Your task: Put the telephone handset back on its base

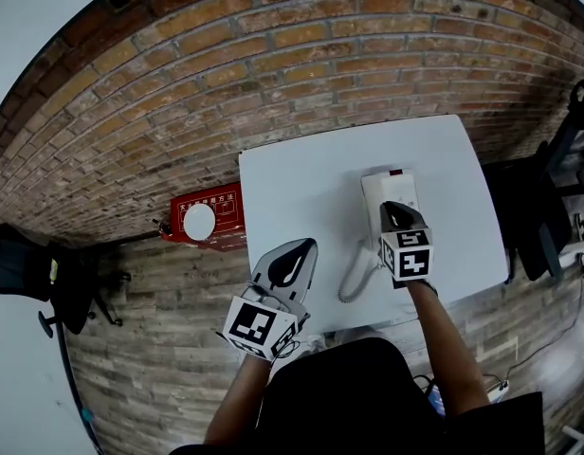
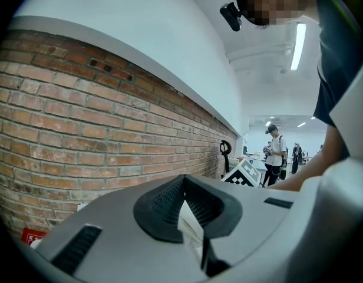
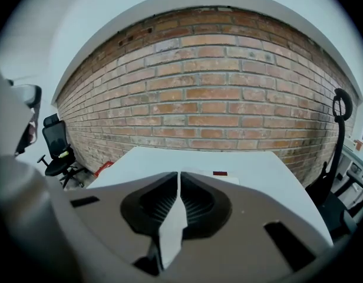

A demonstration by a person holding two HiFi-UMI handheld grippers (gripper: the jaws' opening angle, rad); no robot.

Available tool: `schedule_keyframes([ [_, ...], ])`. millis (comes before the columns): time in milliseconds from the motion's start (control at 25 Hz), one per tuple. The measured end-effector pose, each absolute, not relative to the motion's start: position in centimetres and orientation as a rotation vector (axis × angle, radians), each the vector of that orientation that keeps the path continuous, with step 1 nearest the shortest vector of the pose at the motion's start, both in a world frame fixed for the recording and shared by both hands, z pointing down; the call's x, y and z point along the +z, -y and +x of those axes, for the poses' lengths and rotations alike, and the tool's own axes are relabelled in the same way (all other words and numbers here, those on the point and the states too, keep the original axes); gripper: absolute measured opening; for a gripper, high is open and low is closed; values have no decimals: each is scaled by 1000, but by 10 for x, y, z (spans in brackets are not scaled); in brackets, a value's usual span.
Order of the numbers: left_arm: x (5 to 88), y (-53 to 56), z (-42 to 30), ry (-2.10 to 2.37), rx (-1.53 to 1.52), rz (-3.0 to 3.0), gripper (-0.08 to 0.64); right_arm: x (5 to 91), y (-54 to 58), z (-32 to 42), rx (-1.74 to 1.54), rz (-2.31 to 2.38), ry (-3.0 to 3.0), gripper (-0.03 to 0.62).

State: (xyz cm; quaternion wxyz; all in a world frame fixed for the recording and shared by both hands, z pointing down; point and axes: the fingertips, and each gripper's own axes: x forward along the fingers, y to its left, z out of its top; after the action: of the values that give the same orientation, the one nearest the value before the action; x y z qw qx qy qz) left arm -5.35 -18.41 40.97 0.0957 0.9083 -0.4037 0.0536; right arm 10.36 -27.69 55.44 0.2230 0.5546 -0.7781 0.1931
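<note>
Handset location? — OPERATOR

It cannot be told apart from the base. Both read as one white telephone [image 1: 389, 192], right of centre on the table [image 1: 292, 188]. The coiled cord [image 1: 353, 275] trails off its near left corner. — TECHNICIAN

Gripper states? — OPERATOR

The right gripper [image 1: 396, 211] hangs over the telephone's near end. Its jaws are drawn together, with only a slit between the pads and nothing clamped. The left gripper [image 1: 301, 251] sits well to the left, at the table's near edge, jaws likewise together and empty. — TECHNICIAN

Step in hand? — OPERATOR

Judged: seating check. Neither tool carries anything, so the handset probably lies on or against the base. Next move: confirm that it sits flat in the cradle. If it rides proud, press its near end down with the closed right jaws. Alternatively, open them across the handset and reseat it, keeping the cord clear. — TECHNICIAN
</note>
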Motion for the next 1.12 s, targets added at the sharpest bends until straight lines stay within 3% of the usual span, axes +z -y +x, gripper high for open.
schedule_keyframes([
  [1120, 398, 144, -64, 1099, 109, 2770, 9, 423, 196, 37, 245, 1563, 2523, 13],
])
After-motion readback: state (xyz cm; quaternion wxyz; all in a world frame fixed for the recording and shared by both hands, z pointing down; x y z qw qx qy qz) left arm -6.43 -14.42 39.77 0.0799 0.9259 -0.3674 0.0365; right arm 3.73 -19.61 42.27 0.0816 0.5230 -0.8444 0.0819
